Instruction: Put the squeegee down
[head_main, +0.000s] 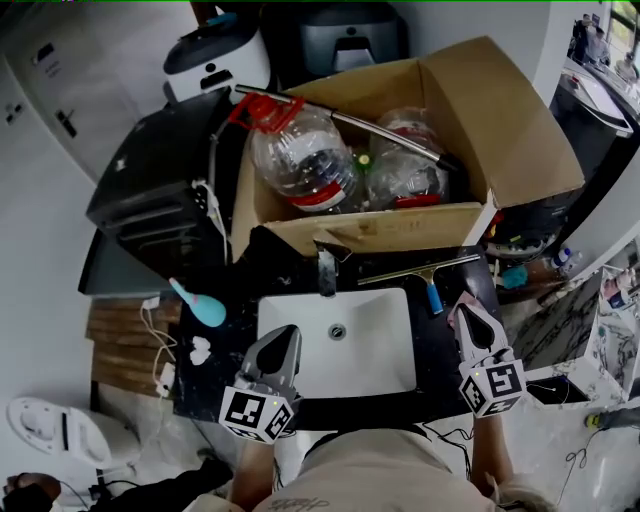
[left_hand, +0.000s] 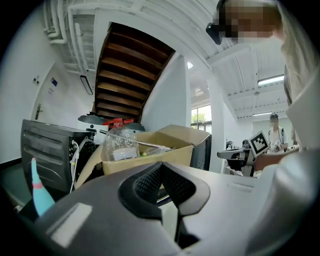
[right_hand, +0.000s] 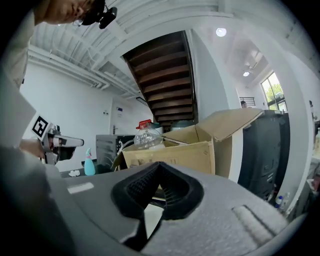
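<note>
Over a black counter (head_main: 440, 350), from the head view: a cardboard box (head_main: 380, 232) at twelve o'clock holds two clear plastic bottles. The larger bottle (head_main: 300, 160) has a red cap and handle, the smaller bottle (head_main: 405, 170) sits just beside it toward three o'clock, and a metal bar (head_main: 350, 122) lies slantwise across both. The squeegee (head_main: 420, 272) lies flat on the counter at one o'clock of the white sink (head_main: 375, 350), between basin and box, with nothing gripping it. The left gripper (head_main: 288, 333) hovers at the sink's seven o'clock and the right gripper (head_main: 470, 310) at its three o'clock. A teal bottle (head_main: 200, 303) stands at nine o'clock, a black appliance (head_main: 160, 190) at ten, and a toilet (head_main: 50, 430) on the pale floor at eight.

From the left gripper view, its jaws are pressed together on nothing. The box fills twelve o'clock, the red-capped bottle rises at eleven, and the appliance sits at nine. A wooden stair underside (left_hand: 130, 75) slants overhead beneath white ceiling beams.

From the right gripper view, those jaws are likewise closed and empty. The box stands dead ahead with one flap raised toward two o'clock, the teal bottle stands at nine, and a dark cabinet (right_hand: 265, 155) stands at three.
</note>
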